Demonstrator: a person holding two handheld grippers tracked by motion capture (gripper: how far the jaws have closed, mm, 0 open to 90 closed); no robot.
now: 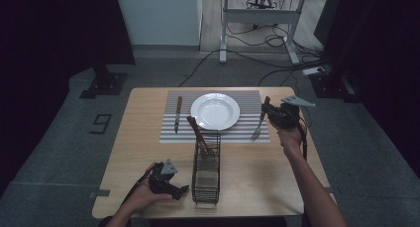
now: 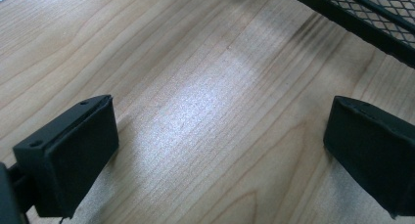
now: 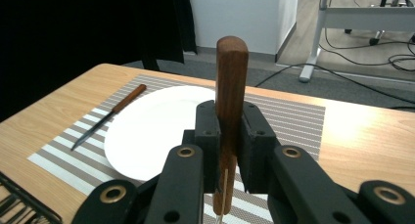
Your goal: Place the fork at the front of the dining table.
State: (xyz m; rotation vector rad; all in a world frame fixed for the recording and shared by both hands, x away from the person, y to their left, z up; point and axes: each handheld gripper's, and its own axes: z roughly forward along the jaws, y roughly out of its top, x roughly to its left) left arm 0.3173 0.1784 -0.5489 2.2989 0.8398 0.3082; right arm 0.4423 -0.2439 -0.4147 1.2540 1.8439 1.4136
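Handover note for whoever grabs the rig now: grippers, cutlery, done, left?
Right gripper: shut on the fork, held by its wooden handle, tines down over the placemat, right of the plate.
Left gripper: open, holding nothing, low over the table beside the wire caddy.
Done: knife lies left of the plate.
Left: set the fork down; one utensil remains in the caddy.

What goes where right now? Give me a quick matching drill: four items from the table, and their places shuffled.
Items:
1. fork
2. knife
3. plate
4. wire basket

Places:
A. middle of the striped placemat
B. near table edge, beside the left gripper
C. clamped by its wooden handle in the right gripper
D. lying on the placemat, left of the plate

Pairs: 1-C, 2-D, 3-A, 4-B
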